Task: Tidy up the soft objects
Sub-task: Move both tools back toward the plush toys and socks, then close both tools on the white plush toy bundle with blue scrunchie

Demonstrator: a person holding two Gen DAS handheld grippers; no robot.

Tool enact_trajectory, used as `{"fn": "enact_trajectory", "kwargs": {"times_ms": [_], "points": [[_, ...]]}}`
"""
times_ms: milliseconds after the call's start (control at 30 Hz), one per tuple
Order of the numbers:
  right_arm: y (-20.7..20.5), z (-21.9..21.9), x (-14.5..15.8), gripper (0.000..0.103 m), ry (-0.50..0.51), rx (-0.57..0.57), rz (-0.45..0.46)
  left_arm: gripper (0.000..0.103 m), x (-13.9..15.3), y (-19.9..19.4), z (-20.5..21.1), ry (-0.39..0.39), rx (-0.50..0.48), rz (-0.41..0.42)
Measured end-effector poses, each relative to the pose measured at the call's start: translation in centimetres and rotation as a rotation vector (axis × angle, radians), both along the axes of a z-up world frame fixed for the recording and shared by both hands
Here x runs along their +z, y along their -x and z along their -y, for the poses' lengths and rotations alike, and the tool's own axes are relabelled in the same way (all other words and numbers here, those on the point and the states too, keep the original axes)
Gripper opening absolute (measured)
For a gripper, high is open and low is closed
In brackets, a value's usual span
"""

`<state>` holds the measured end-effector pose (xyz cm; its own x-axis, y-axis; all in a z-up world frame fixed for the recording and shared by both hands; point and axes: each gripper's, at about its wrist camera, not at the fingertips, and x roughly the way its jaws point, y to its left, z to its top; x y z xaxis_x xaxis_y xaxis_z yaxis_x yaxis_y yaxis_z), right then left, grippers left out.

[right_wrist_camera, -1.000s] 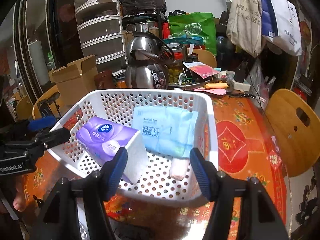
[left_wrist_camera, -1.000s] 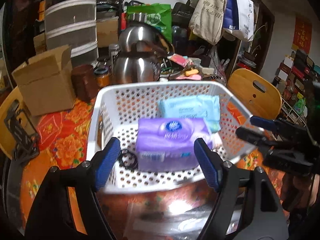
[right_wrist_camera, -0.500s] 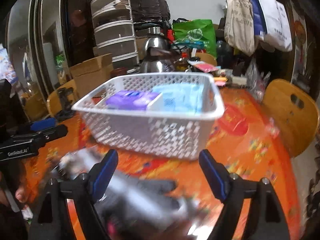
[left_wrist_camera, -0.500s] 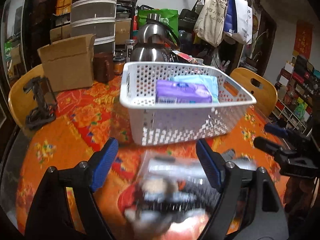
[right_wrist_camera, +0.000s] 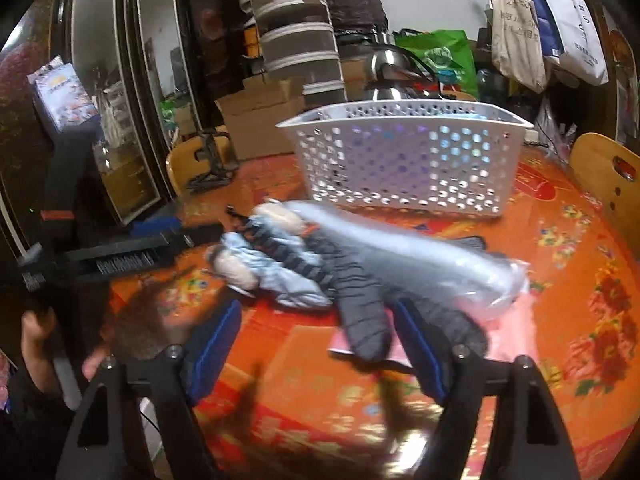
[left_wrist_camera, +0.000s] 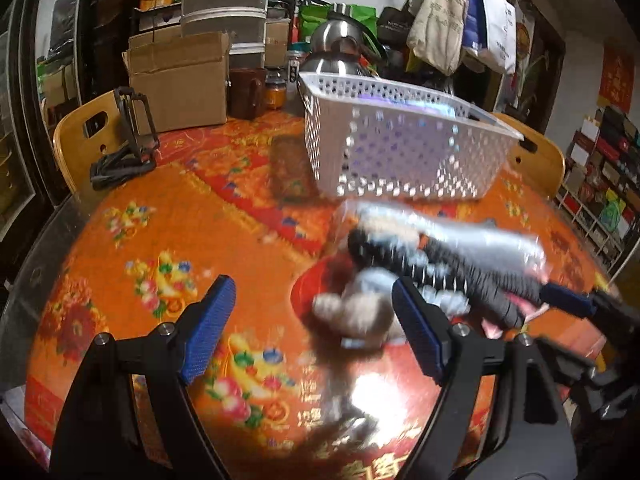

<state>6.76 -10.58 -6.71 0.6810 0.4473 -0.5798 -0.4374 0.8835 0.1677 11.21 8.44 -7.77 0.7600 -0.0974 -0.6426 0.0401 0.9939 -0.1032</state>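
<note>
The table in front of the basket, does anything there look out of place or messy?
Yes. A bag of socks in clear plastic lies loose on the orange tablecloth, outside the white basket. Dark and pale socks stick out of the open end in a jumble. Both grippers, left and right, are open above it.

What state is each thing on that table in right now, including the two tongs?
Left tongs: open, holding nothing.
Right tongs: open, holding nothing.
White basket: upright on the tablecloth, packs inside.
Plastic bag of soft items: lying on the tablecloth outside the basket, blurred.
Cardboard box: flaps open.
</note>
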Motion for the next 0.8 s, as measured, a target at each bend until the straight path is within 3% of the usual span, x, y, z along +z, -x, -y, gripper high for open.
{"fn": "enact_trajectory", "kwargs": {"times_ms": [167, 300, 400, 567, 800], "points": [[-1.1, -2.3, -1.1, 0.054, -0.009, 0.054, -0.048, 0.079, -1.1, 0.2, 0.0, 0.017, -0.032, -0.003], [-3.1, -3.2, -3.1, 0.046, 0.031, 0.044, -0.107, 0.079, -1.2, 0.1, 0.0, 0.02, -0.042, -0.005], [-3.9, -3.1, -3.4, 0.044, 0.016, 0.039, -0.134, 0.079, -1.3, -0.2, 0.0, 0.022, -0.045, -0.012], [-5.5, -4.5, -3.6, 0.044, 0.128, 0.046, -0.146, 0.079, -1.2, -0.4, 0.4, 0.011, -0.059, -0.018], [-6.6, -4.6, -3.6, 0.045, 0.144, 0.071, -0.184, 0.079, -1.2, -0.3, 1.1, 0.025, -0.108, -0.019]]}}
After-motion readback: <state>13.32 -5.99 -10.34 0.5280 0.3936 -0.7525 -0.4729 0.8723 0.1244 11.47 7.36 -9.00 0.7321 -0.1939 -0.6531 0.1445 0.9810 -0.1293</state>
